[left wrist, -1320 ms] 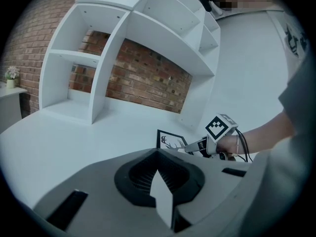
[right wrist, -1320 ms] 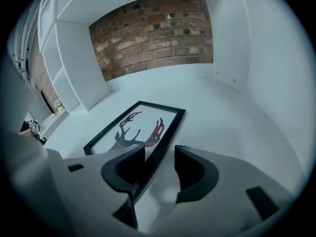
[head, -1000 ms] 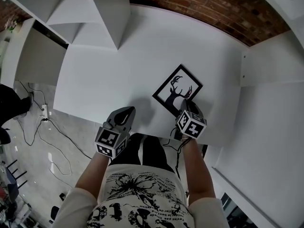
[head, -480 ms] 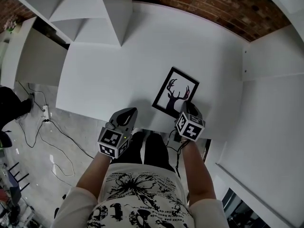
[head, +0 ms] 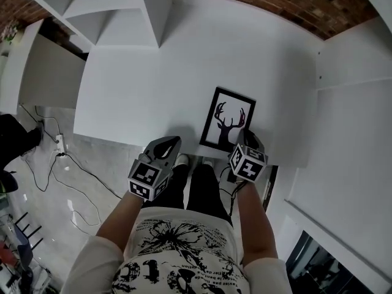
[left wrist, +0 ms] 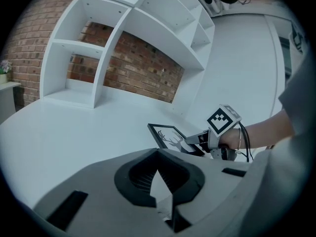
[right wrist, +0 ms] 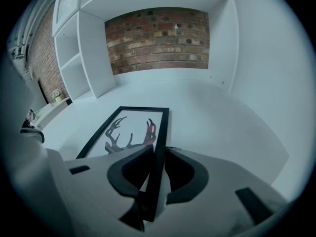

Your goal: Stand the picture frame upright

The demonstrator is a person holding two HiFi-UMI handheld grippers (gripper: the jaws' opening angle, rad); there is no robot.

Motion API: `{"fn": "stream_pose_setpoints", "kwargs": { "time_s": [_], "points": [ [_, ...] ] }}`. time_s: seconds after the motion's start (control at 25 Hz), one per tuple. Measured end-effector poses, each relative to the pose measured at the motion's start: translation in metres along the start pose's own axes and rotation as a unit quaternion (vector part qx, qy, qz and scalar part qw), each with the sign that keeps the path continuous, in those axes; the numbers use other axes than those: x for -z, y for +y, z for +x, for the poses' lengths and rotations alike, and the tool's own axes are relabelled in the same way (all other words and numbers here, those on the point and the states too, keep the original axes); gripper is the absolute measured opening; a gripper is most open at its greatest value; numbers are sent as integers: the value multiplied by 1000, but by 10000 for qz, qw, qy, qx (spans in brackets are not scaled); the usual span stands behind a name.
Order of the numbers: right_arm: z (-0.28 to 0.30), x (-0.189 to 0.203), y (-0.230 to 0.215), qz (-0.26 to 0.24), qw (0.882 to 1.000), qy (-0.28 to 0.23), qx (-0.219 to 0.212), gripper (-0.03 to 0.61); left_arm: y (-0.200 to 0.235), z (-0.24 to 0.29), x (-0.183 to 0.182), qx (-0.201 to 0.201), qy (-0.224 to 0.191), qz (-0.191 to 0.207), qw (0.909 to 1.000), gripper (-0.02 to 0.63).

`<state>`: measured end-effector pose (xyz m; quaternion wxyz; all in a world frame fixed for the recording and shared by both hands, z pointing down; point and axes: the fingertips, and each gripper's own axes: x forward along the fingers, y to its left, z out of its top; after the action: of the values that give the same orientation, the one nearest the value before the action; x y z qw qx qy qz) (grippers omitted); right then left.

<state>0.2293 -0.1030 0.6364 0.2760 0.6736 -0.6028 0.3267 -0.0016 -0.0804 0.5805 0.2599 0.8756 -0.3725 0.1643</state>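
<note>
Right gripper view showed the right gripper [right wrist: 157,157], jaws just closing, pinching the right long rail of the picture frame [right wrist: 129,132], which lay on the desk [right wrist: 222,117], long axis running far. The left gripper [left wrist: 158,174], jaws pressed together and empty, hung well left.

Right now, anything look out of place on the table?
The picture frame lies flat near the front edge of the table, not upright. The jaws of the right gripper have just been closing on its edge.
</note>
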Motion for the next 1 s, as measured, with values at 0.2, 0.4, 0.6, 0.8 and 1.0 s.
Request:
{"fn": "stream_pose_setpoints", "kwargs": {
  "time_s": [0.2,0.4,0.6,0.8,1.0],
  "points": [
    [-5,11,3,37,10000,-7,-5,75,-4,-8,19,0,79,-27,10000,9],
    [-12,17,3,-65,10000,17,-35,75,-16,-13,32,-45,147,-108,9998,9],
    [-20,24,6,-254,9996,24,-105,71,-30,-16,43,-110,178,-128,9997,9],
    [-32,38,8,-421,9990,61,-143,69,-44,-22,52,-231,152,-321,9991,9],
    [-41,47,8,-369,9990,113,-246,69,-55,-19,63,-261,143,-660,9974,8]
  ]
}}
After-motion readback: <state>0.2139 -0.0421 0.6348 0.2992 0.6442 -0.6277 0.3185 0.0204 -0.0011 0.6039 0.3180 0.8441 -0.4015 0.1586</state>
